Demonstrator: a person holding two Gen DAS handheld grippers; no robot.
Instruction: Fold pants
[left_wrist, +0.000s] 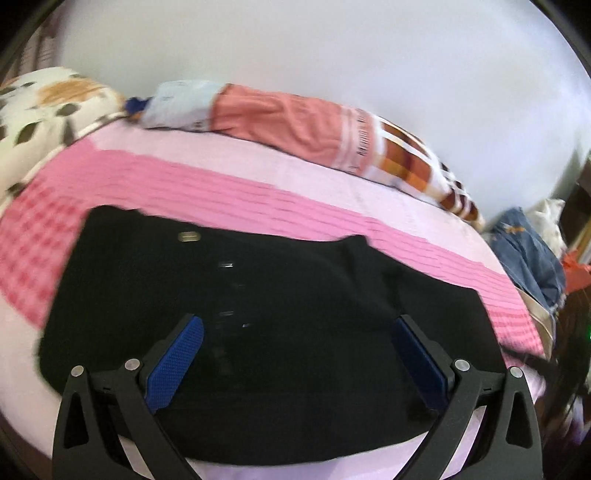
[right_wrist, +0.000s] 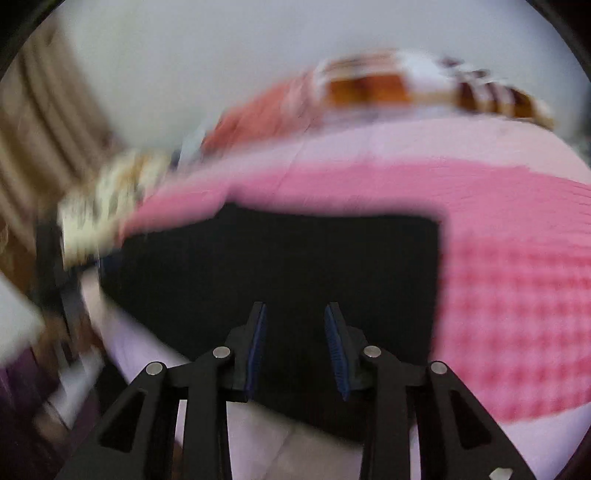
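Black pants (left_wrist: 280, 332) lie folded flat on a pink bedspread (left_wrist: 184, 184), with a small metal tag near their upper left. My left gripper (left_wrist: 299, 332) hovers over them, its blue pads (left_wrist: 177, 362) wide apart and nothing between them. The right wrist view is blurred; there the same black pants (right_wrist: 277, 277) fill the middle. My right gripper (right_wrist: 297, 317) stands over the pants with a clear gap between its blue pads (right_wrist: 338, 350), holding nothing.
A salmon and checked pillow (left_wrist: 314, 129) and a pale blue bundle (left_wrist: 181, 103) lie along the wall. A leaf-print pillow (left_wrist: 40, 110) sits at the left. Denim clothing (left_wrist: 528, 254) hangs off the bed's right edge.
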